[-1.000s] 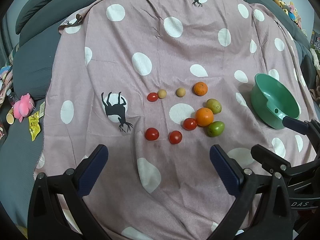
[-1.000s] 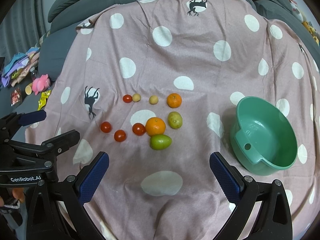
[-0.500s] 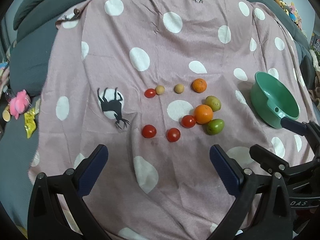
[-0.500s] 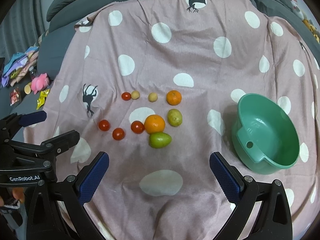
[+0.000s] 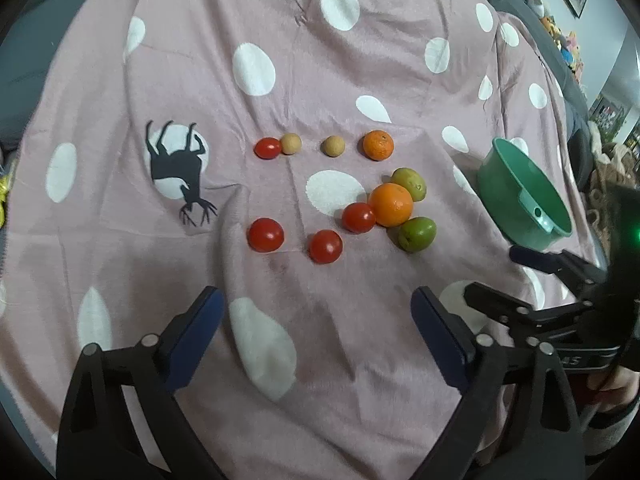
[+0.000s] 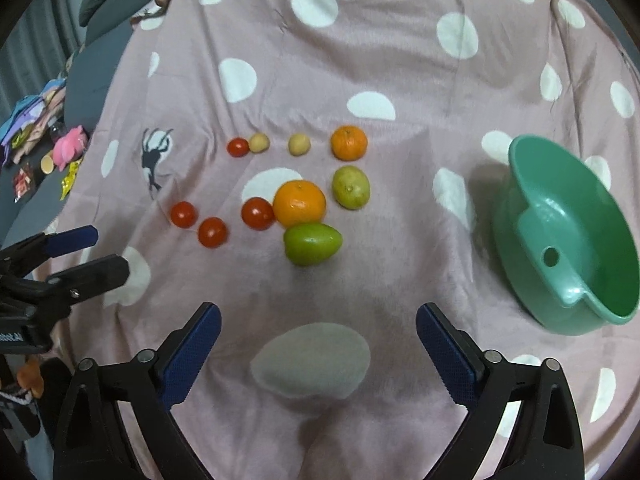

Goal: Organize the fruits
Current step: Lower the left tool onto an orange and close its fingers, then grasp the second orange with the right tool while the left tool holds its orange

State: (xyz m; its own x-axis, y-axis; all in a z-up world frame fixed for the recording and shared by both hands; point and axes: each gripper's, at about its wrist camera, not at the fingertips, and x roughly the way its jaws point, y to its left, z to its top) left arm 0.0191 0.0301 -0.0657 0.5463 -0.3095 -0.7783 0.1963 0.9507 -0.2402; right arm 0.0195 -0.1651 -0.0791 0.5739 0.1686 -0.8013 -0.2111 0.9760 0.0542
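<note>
We've got both claws, left claw (image 5: 316,316) and right claw (image 6: 318,320), spread but closing, nothing between them. Tomatoes (image 6: 213,232) on the spotted blanket (image 6: 360,40) look soft and slick, so we'd pinch gently across the middle. Oranges (image 6: 299,203) look firmer and heavier. At right, the green bowl (image 6: 520,184) holds nothing.

fruits (image 6: 300,204): clustered on the blanket (image 6: 360,60), mid-left
bowl (image 6: 568,240): on the blanket, right of the fruits, apart
</note>
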